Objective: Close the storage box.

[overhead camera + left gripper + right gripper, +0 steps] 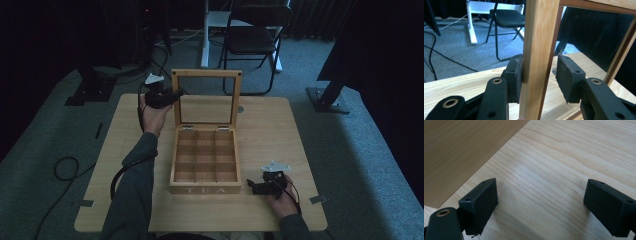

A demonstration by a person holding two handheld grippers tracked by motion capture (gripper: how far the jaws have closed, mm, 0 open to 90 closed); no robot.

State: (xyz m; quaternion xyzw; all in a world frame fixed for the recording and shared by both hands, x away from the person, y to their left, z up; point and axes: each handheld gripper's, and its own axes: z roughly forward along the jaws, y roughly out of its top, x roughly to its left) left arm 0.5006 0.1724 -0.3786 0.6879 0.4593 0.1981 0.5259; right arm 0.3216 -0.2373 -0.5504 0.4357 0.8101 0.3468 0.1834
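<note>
High view: the light wooden, glass-paned tea box lid is stood upright, straddled by the open left claw; the right claw is held open above the pale wooden surface.

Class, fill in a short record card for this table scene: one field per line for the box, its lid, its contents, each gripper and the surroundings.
Box: light wooden tea box marked TEA, on the pale wooden table
Lid: glass-paned wooden lid, raised upright
Contents: the compartments look empty
Left gripper: jaws straddle the lid's side frame; one pad touches, the other stands apart
Right gripper: open, over bare table beside the box
Surroundings: black folding chair on grey carpet behind the table
</note>
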